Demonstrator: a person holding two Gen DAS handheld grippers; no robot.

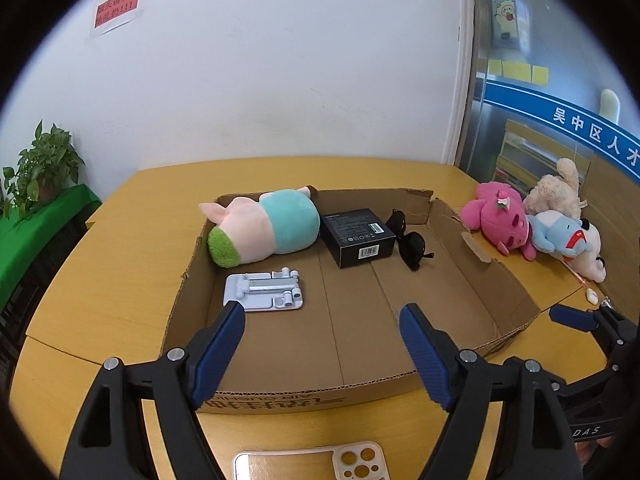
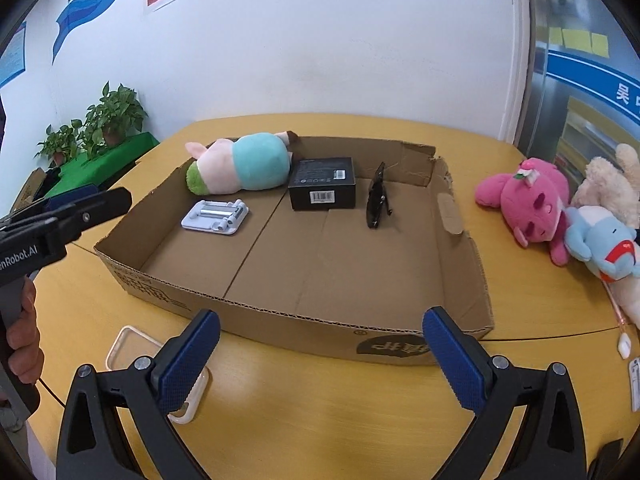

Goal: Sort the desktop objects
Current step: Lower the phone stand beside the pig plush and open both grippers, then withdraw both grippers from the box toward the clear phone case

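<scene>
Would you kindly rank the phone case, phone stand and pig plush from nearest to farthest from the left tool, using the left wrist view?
1. Phone case, on the table just below the left tool.
2. Phone stand, front left inside the box.
3. Pig plush, back left of the box.

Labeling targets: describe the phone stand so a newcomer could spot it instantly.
Find the shallow cardboard tray on the yellow table. Along its left side, in front of the pig plush, lies the phone stand. It is the only flat, pale grey-white thing there; the box and sunglasses are black.
</scene>
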